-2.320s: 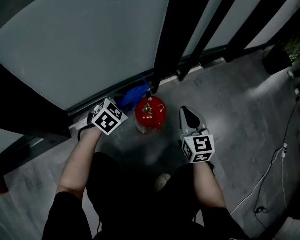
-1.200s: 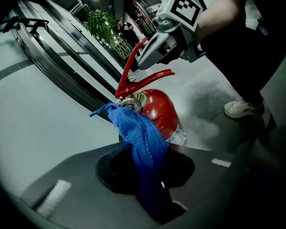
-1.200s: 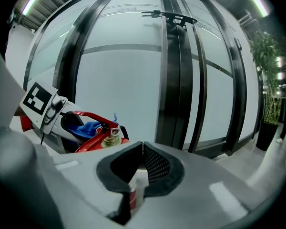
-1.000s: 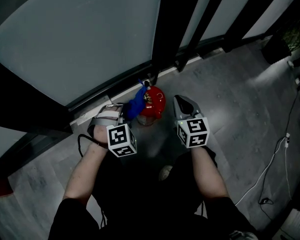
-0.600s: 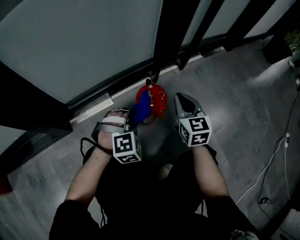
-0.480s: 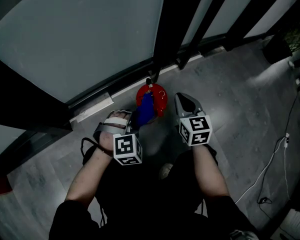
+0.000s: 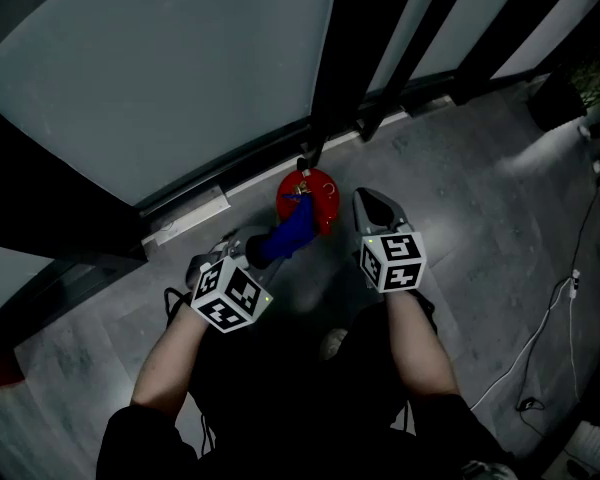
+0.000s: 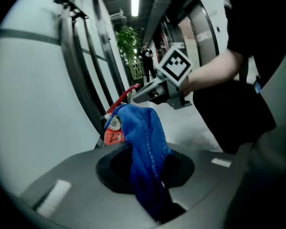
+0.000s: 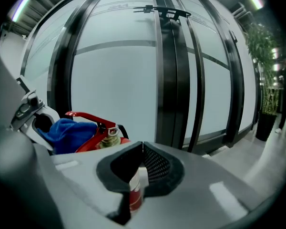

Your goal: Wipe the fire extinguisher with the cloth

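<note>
Jaws of left gripper (image 8: 148, 163) pinch cloth (image 8: 140, 128) on fire extinguisher (image 7: 323, 194); right gripper (image 9: 142, 149) jaws touch.

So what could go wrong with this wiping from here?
1. The fire extinguisher stands free on the floor. The right gripper is beside it with jaws shut, not steadying it, so a firm wipe might tip it.
2. The cloth, pinched in the left gripper, drapes over the gauge and red lever, where it could snag.
</note>
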Tool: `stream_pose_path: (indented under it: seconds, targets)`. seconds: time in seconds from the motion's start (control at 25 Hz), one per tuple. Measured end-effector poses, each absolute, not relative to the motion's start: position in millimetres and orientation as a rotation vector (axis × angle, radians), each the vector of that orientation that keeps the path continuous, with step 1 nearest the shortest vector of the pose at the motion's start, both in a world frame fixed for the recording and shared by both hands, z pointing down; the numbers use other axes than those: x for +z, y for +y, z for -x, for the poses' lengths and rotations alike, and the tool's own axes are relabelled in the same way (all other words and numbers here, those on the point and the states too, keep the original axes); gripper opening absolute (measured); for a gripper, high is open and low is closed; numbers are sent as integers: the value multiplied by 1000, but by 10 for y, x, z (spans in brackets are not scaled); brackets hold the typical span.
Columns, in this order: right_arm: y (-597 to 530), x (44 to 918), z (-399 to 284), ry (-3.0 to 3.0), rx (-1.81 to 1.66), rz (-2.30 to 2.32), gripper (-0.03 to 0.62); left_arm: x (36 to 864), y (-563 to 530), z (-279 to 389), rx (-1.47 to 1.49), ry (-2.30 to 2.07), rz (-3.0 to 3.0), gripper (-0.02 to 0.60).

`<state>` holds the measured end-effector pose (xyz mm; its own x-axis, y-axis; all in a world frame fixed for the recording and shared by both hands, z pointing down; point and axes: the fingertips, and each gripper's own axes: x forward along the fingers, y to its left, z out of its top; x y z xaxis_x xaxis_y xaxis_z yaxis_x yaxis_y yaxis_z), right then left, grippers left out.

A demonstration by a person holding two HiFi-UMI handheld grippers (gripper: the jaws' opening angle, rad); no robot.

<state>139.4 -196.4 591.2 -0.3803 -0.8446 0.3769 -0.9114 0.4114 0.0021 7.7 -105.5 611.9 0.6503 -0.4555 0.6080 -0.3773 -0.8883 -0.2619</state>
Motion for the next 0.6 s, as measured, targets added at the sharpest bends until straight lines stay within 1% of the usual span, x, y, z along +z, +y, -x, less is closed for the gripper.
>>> stream_pose_path:
  seconds: [0.16,0.32,0.4,0.52,0.6]
  targets:
    - [-1960,5936,-1435,-2343,352,-1538,8,5900,-1292,94,-811,820,2999,89]
    - [-1950,5925,-1476,-2349,407,-1551,8,5981,-1599,178,-649,915,3299,89]
    - [-1912,5904,-1468,-2377,439,-1561,9,6121,-1720,218,-673,949,3348,89]
    - [-1851,5915,-1406,-2411,478,-1541,8,6292,-1853,269,-822,950,3290,88]
    - [-1849,5927,-1377,-2417,481,-1518,8,6343,-1945,258,-871,923,3271,89]
